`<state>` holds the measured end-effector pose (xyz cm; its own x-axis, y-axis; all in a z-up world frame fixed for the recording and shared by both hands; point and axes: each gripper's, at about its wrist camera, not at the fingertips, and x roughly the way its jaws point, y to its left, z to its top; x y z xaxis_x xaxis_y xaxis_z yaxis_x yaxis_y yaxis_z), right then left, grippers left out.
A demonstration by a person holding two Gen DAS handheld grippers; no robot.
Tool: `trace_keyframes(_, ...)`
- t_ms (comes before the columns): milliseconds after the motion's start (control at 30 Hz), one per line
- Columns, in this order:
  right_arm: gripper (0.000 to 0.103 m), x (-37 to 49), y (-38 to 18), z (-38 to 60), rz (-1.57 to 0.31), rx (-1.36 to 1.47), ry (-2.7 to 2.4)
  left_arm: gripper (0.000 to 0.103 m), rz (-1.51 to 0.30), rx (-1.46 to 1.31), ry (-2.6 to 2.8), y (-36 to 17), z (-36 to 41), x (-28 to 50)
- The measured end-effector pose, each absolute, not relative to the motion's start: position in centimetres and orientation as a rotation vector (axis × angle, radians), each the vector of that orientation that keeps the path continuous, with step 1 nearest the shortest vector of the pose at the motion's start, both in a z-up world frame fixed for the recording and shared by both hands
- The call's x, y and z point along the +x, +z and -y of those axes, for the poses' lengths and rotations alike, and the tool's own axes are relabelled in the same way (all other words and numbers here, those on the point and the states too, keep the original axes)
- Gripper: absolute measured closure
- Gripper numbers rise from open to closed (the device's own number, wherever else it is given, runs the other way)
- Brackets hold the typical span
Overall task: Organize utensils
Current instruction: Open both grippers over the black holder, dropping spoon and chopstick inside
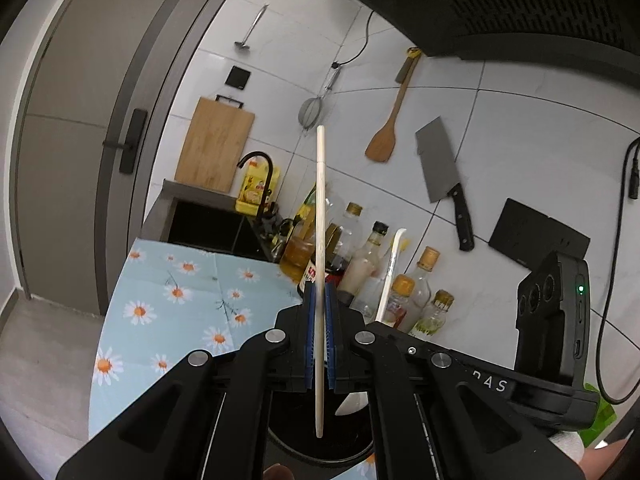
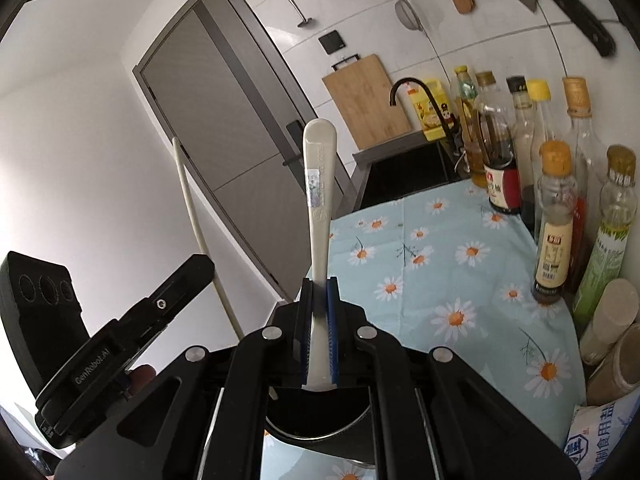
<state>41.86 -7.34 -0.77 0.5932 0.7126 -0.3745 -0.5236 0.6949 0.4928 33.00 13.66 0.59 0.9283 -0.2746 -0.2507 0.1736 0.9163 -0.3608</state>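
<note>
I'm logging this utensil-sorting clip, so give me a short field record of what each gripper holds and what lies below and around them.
left gripper: shut on the chopstick, held upright
right gripper: shut on the white spoon, handle end up
below both: a dark round container, partly hidden
surface: daisy-print cloth
beside: condiment bottles along the wall
wall: cleaver, wooden spatula, strainer, cutting board

Even, soft daylight filled both fisheye views, brightest on the white tiled wall (image 1: pixel 500 128) and the plain wall (image 2: pixel 80 120), which nearly washed out. Shadows were faint. Straight lines such as the door frame (image 1: pixel 168 92) bowed near the dark vignetted edges; focus stayed sharp throughout.
</note>
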Motion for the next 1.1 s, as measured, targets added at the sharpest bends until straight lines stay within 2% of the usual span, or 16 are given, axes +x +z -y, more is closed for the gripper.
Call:
trace_keyframes(433,0.093,41.3,-2.2,6.2,-0.661,0.295,0.735,0.098,-0.394,-0.329,-0.181,-1.9,-13.7,32.4)
trace_keyframes(467,0.089,41.1,-2.0,6.3,-0.657,0.298,0.732,0.097,-0.398,-0.341,-0.183,-2.0,-13.9,32.2)
trace_keyframes(533,0.083,40.7,-1.6,6.7,-0.649,0.309,0.729,0.086,-0.402,-0.353,-0.176,-2.0,-14.2,31.9)
trace_keyframes(933,0.083,37.3,0.5,9.0,-0.593,0.302,0.713,0.086,-0.396,-0.366,-0.192,-0.9,-14.0,28.7)
trace_keyframes(1100,0.072,35.2,1.9,9.8,-0.553,0.262,0.739,0.079,-0.400,-0.355,-0.203,0.1,-13.6,27.1)
